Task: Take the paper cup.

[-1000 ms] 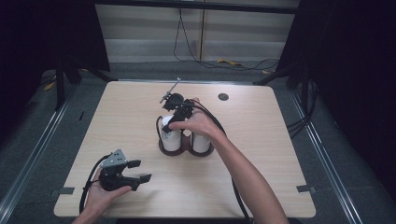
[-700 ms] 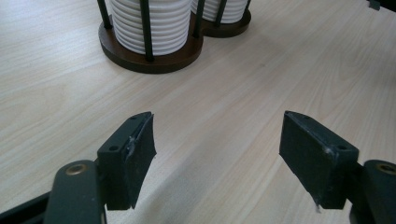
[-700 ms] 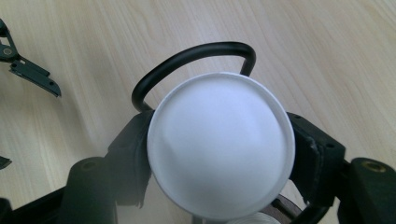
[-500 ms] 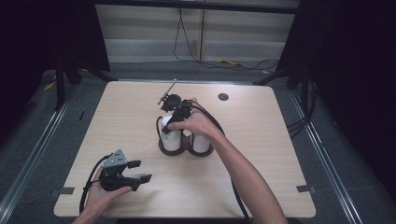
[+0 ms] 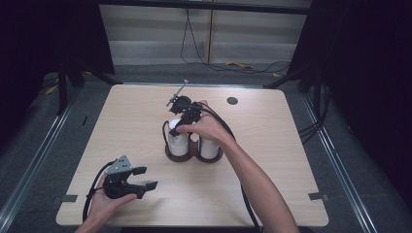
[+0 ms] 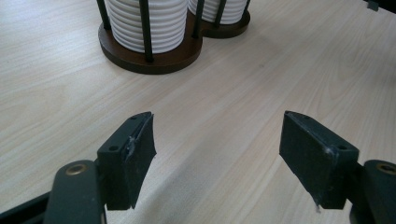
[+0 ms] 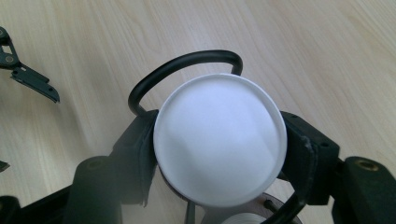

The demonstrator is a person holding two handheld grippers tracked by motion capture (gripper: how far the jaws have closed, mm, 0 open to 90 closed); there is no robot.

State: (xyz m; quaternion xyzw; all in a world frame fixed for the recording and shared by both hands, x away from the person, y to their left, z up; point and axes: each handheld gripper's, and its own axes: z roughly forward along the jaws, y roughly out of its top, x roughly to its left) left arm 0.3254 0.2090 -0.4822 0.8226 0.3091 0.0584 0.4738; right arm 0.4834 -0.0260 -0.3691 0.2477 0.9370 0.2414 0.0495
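— Closing is the one change since the earlier frames: the right gripper (image 5: 180,118) has just drawn its jaws in around the white jar (image 7: 219,137), and both hands sit where they sat.

— Is the jar actually held?

— From the right gripper view the lid fills the gap and each pad lies against its rim, left and right, so I'd judge the pads have just met it. How firm the hold is, I can't tell.

— Where does the jar stand?

— Upright in the nearer-left ring of the wire holder (image 5: 193,154), mid-table, with a second white jar (image 5: 210,147) just beside it. The black handle loop (image 7: 184,70) arches past the lid.

— So which way out?

— Its long axis is vertical and the gripper comes from above, so the way out is probably straight up, clear of the wire posts.

— And the other hand?

— The left gripper (image 5: 145,178) rests well apart near the table's (image 5: 291,145) front-left corner, jaws wide and empty. The right is plainly nearer.
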